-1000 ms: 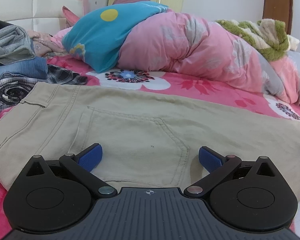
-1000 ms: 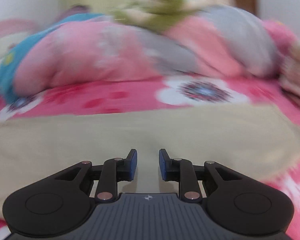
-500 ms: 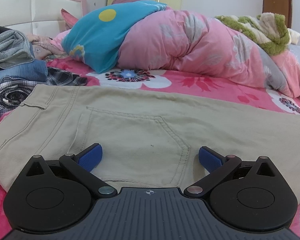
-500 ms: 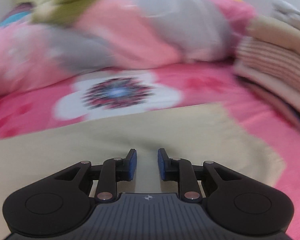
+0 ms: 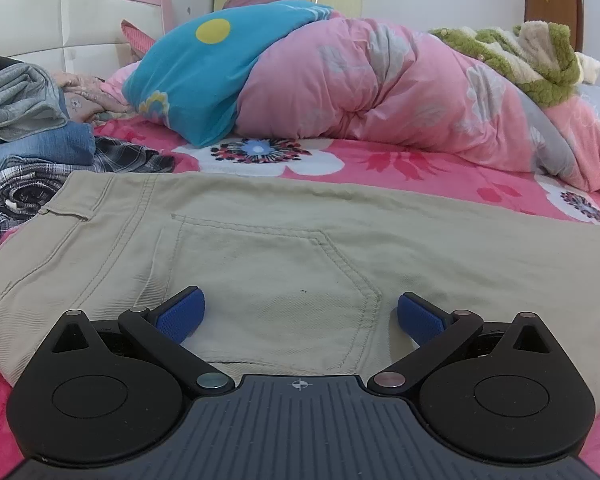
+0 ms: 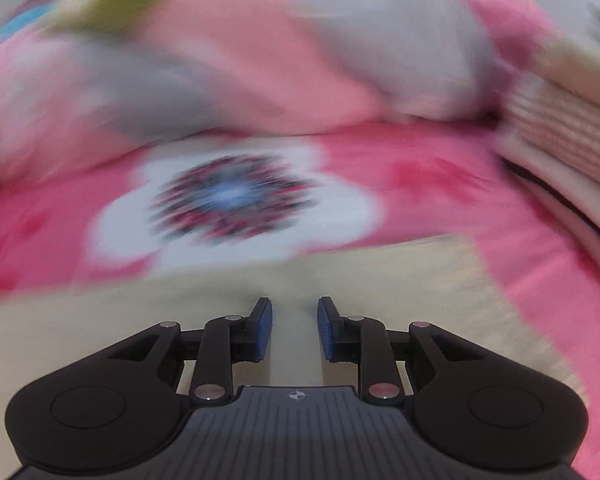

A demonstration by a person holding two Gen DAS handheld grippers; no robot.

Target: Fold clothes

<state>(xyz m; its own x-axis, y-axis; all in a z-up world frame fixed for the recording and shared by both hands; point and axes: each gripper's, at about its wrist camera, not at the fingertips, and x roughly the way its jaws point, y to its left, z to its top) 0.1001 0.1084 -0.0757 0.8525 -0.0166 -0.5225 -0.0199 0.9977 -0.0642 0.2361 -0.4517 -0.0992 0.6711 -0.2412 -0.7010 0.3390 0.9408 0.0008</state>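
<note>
Sliding right claw (image 6: 294,328) along khaki pants (image 5: 300,248) to leg hem at right of frame, narrow gap, gripping nothing. Left claw (image 5: 300,316) parked wide over back pocket (image 5: 276,280), lower centre. Pants flat on bed (image 5: 420,164); probably hem-to-waist fold next.

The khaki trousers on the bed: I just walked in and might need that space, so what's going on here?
A person with a gripper in each hand is folding clothes. The khaki trousers lie flat on the pink floral bedsheet, not yet folded. The left gripper sits wide open over the back-pocket end, gripping nothing. The right gripper is over the leg end, its jaws a narrow gap apart with no cloth between them; that view is blurred. A pile of other clothes waits to the left.
</note>
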